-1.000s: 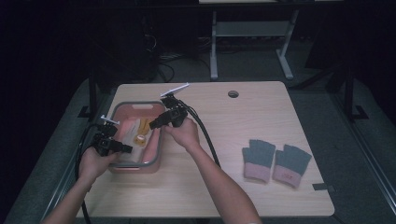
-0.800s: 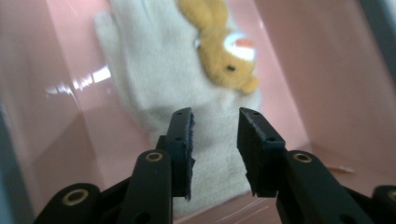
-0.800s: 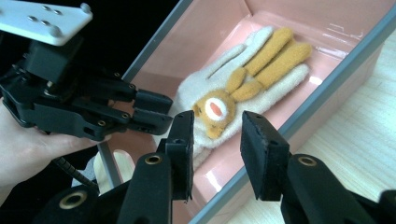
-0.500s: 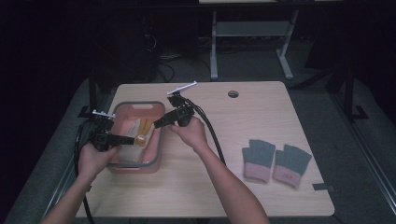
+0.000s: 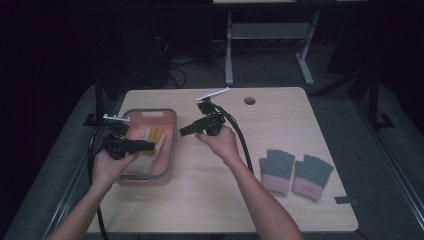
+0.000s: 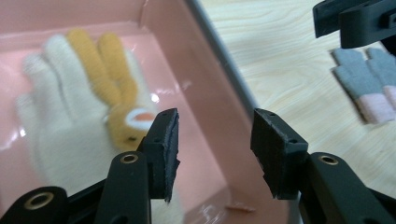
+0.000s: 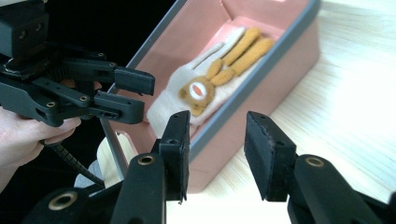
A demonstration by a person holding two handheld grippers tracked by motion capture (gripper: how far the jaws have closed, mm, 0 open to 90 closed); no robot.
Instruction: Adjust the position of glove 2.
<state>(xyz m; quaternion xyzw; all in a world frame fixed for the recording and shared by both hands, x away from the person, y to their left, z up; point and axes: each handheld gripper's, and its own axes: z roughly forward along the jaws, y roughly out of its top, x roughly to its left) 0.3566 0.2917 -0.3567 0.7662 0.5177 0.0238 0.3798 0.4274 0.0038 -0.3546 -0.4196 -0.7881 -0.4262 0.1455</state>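
Against the earlier frames, both grippers have drawn back from the pink bin (image 5: 169, 150): the left gripper (image 5: 149, 145) has lifted off the white glove (image 5: 142, 136) and now hangs over the bin's near-left part, and the right gripper (image 5: 183, 131) has pulled out past the bin's right wall to stand above bare tabletop (image 5: 210, 200). The left jaws have just been opening and now stand apart with nothing between them; in the left gripper view the pads frame the bin's wall, clear of the glove (image 6: 70, 107). The right jaws have likewise just been opening, are apart and hold nothing; in the right gripper view they point back at the bin (image 7: 261, 70), with the left gripper (image 7: 135, 93) seen above its near end. The white glove, with orange-tan fingers and a round animal patch, lies flat on the bin floor (image 7: 210, 79). Count: one bin at the tabletop's left; one white-and-orange glove plainly seen inside it, whether a second lies beneath I cannot tell; two grey gloves (image 5: 295, 170) with pink cuffs side by side at the right, well apart from the bin; two grippers, one in each hand.
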